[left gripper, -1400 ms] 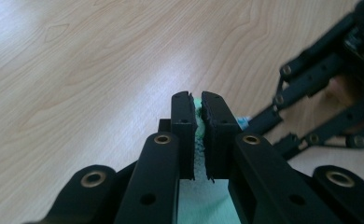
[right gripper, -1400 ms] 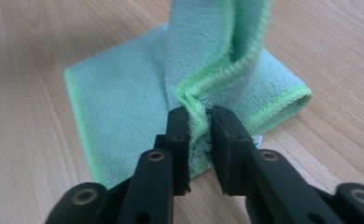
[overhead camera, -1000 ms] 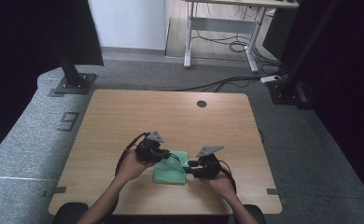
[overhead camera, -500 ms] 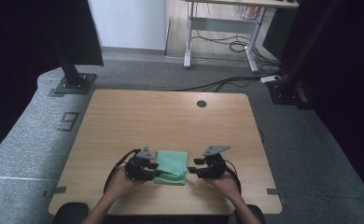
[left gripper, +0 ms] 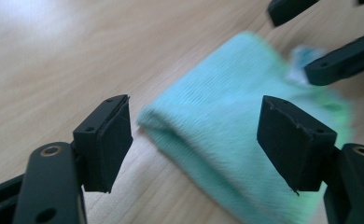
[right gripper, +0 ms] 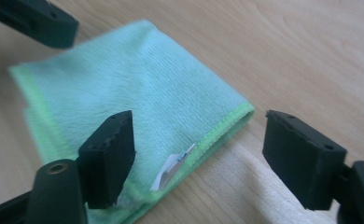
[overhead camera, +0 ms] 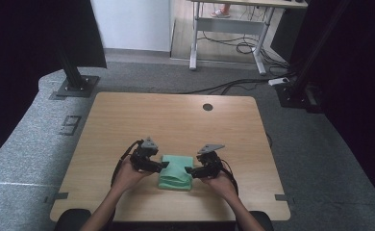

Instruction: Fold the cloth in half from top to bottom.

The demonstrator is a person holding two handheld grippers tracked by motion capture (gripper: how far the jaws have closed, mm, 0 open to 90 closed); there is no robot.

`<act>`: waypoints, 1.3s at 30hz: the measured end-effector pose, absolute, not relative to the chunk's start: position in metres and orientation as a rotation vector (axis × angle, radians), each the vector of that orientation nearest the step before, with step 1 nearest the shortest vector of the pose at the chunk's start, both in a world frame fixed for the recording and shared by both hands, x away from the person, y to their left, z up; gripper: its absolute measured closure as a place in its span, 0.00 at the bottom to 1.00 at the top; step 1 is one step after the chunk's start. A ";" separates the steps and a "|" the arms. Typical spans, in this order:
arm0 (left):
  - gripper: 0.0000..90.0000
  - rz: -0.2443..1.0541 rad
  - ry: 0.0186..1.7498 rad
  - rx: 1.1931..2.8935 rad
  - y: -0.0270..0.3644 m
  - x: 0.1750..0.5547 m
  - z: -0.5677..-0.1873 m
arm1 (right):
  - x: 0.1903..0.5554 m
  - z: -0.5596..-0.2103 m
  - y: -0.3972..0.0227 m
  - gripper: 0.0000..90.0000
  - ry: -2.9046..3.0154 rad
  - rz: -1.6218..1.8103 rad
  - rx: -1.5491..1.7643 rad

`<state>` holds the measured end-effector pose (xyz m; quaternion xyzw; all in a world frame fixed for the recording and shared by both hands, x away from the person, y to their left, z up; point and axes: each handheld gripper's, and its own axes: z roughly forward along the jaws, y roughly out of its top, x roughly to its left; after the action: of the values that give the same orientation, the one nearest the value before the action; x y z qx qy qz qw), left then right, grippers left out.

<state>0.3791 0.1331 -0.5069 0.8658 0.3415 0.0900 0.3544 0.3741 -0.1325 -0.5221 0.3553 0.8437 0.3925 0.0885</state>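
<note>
A folded green cloth (overhead camera: 176, 172) lies flat on the wooden table (overhead camera: 128, 120) near its front edge. My left gripper (overhead camera: 164, 165) is at the cloth's left side and my right gripper (overhead camera: 189, 170) at its right side. In the left gripper view the jaws (left gripper: 196, 140) have just been opening; the cloth's folded edge (left gripper: 236, 140) lies between them, untouched by the pads. The right gripper's jaws (right gripper: 203, 156) have also just been opening, around the cloth's hemmed corner (right gripper: 124, 93) with its white label (right gripper: 173, 168), without pressing on it.
A round cable hole (overhead camera: 207, 107) sits near the table's far edge. Black stands (overhead camera: 75, 82) rise from the grey carpet at the far left and far right (overhead camera: 296, 91). A desk frame with cables (overhead camera: 229, 43) stands behind.
Both grippers have let go of the cloth, and their jaws have widened. The hands drew apart off the cloth and now sit at its two sides. The cloth lies flat and folded.
</note>
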 end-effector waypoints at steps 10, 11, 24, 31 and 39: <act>0.25 0.241 0.937 2.269 0.142 0.358 -0.530 | 0.355 -0.535 -0.129 0.21 2.539 1.061 1.019; 0.25 0.238 0.940 2.272 0.142 0.359 -0.531 | 0.353 -0.536 -0.130 0.21 2.539 1.058 1.020; 0.22 0.240 0.958 2.175 0.142 0.374 -0.513 | 0.345 -0.542 -0.132 0.20 2.529 1.014 0.993; 0.22 0.325 1.035 2.196 0.134 0.400 -0.518 | 0.343 -0.542 -0.133 0.20 2.528 1.006 0.995; 0.22 0.336 1.054 2.251 0.133 0.396 -0.533 | 0.341 -0.543 -0.136 0.20 2.529 0.990 0.992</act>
<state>0.3959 0.1332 -0.5333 0.8529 0.3993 0.1272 0.3115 0.3412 -0.1364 -0.5429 0.3404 0.8678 0.3397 0.1250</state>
